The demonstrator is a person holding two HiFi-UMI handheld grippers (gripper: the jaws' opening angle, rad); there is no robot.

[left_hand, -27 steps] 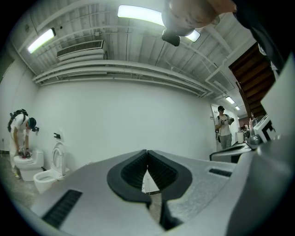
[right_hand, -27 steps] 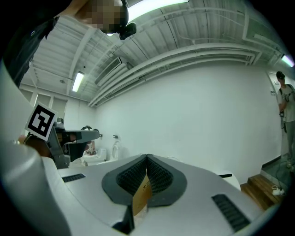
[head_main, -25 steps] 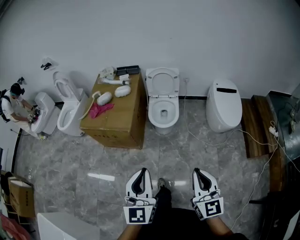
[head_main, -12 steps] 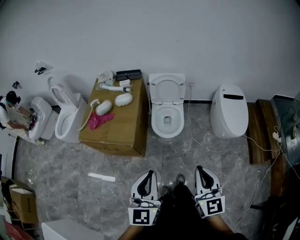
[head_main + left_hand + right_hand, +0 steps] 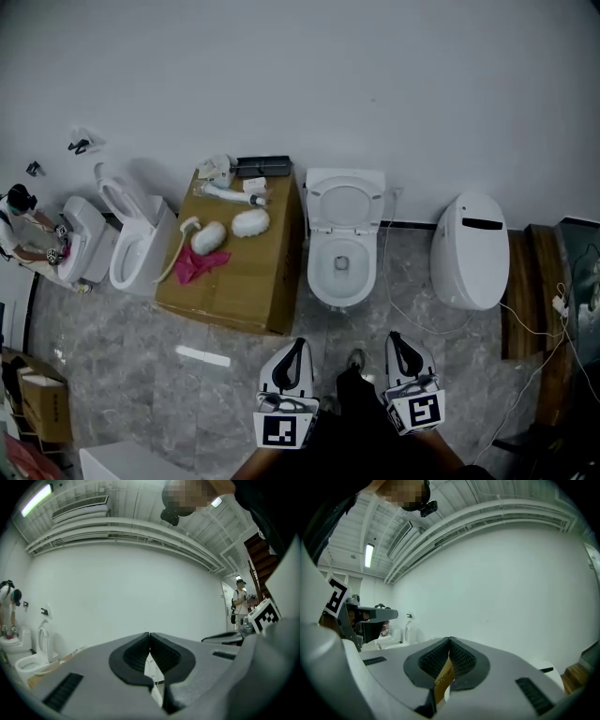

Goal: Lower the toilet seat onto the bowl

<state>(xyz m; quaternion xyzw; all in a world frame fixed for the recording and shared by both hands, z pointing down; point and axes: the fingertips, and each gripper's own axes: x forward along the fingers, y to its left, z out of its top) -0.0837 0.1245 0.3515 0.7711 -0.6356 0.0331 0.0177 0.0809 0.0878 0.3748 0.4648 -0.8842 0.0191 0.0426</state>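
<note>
A white toilet point(image 5: 341, 270) stands against the far wall, straight ahead of me in the head view. Its seat point(image 5: 345, 202) is raised, leaning back against the wall, and the bowl lies open below it. My left gripper point(image 5: 291, 357) and right gripper point(image 5: 403, 349) are held low and close to my body, well short of the toilet, side by side. Both are shut with nothing between the fingertips. In the left gripper view the left gripper point(image 5: 149, 635) points at the wall; the right gripper point(image 5: 449, 641) does the same in its own view.
A large cardboard box point(image 5: 236, 267) with white parts and a pink cloth point(image 5: 199, 265) stands left of the toilet. Another open toilet point(image 5: 131, 242) is further left, a person point(image 5: 21, 225) beyond it. A closed oval toilet point(image 5: 469, 251) and cables point(image 5: 525, 323) lie right. The floor is grey marble.
The view has moved forward: the toilet and the box have come nearer and lower in the head view. Both grippers stayed shut and kept their place before my body.
</note>
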